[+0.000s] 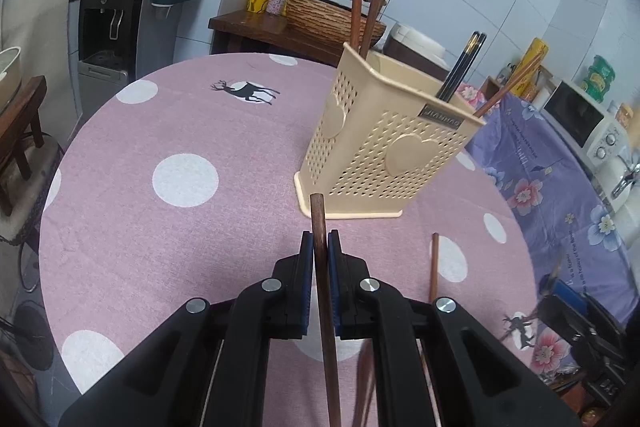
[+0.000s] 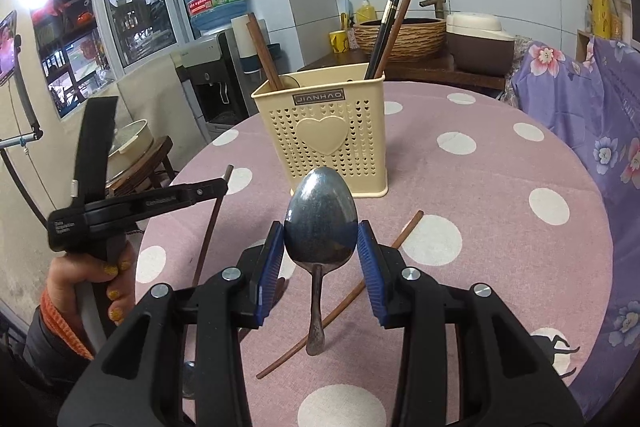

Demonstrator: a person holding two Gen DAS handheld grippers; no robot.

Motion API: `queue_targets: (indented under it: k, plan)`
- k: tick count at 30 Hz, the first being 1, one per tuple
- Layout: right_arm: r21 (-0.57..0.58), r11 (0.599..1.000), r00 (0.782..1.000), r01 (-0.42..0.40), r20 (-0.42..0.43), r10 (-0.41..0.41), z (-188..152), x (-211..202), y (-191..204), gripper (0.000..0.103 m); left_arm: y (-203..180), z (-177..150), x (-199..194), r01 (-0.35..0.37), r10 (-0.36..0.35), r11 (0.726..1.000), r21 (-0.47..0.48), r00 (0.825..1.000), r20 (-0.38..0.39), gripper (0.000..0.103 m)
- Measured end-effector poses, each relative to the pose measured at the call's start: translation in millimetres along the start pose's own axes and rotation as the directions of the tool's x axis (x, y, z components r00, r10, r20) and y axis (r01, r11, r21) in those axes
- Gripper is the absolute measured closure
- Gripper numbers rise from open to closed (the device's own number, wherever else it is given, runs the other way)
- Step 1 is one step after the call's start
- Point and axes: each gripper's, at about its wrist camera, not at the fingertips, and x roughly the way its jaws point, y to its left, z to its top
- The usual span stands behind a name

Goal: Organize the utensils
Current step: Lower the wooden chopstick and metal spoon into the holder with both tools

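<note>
1. Gripping the bowl of a metal spoon (image 2: 320, 223), the right gripper (image 2: 320, 251) has its blue pads on the bowl's two curved edges, handle hanging down. Risk: on so smooth and rounded a surface the spoon may pivot or slide out as it is carried.
2. Clenched on a brown chopstick (image 1: 322, 267), the left gripper (image 1: 320, 259) pinches a long shaft. Risk: the free length may swing and strike the holder's rim.
3. One loose chopstick (image 2: 340, 301) lies on the pink dotted tablecloth (image 2: 500, 247), beneath the raised spoon. Risk: a dropped spoon may knock it toward the table edge.
4. Farther off stands the cream perforated holder (image 2: 324, 135), already containing brown and black chopsticks (image 2: 386, 35). Risk: these leaning sticks crowd the opening; a misaimed insertion may tip the light holder.
</note>
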Motion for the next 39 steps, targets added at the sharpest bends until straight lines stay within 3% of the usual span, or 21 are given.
queue_targets:
  k: [10,17,24,27,31,35,39]
  plan:
    - [0.013,1.000,0.997,-0.017,0.077,0.016,31.8,-3.2,-3.1,0.065,-15.6,30.0,-45.2,0.069,-0.074,0.997,0.038,0.990,0.119,0.095]
    - [-0.020,0.999,0.992,-0.033,0.122,0.035,99.3,2.5,4.2,0.065,-38.5,73.0,-75.6,0.085,-0.107,0.990,0.111,0.971,0.213,0.095]
    - [0.016,1.000,0.981,0.007,0.194,-0.010,188.7,3.4,-0.8,0.065,-76.5,150.4,-100.6,0.088,-0.135,0.980,0.176,0.950,0.280,0.095]
    - [0.002,0.999,0.968,0.054,0.244,-0.053,219.9,2.3,3.6,0.065,-89.6,180.9,-107.7,0.048,-0.108,0.982,0.184,0.937,0.331,0.095]
    - [0.005,0.995,0.953,0.101,0.286,-0.098,238.9,12.0,6.2,0.065,-105.7,207.5,-102.4,-0.071,-0.018,0.979,0.193,0.905,0.424,0.095]
    - [0.007,0.992,0.955,0.127,0.268,-0.124,226.3,39.9,5.5,0.065,-102.8,202.9,-71.8,-0.081,-0.001,0.978,0.193,0.920,0.391,0.095]
    - [0.006,0.987,0.961,0.162,0.225,-0.159,191.5,74.6,3.5,0.065,-91.6,179.6,-38.4,-0.073,0.006,0.979,0.193,0.945,0.328,0.095]
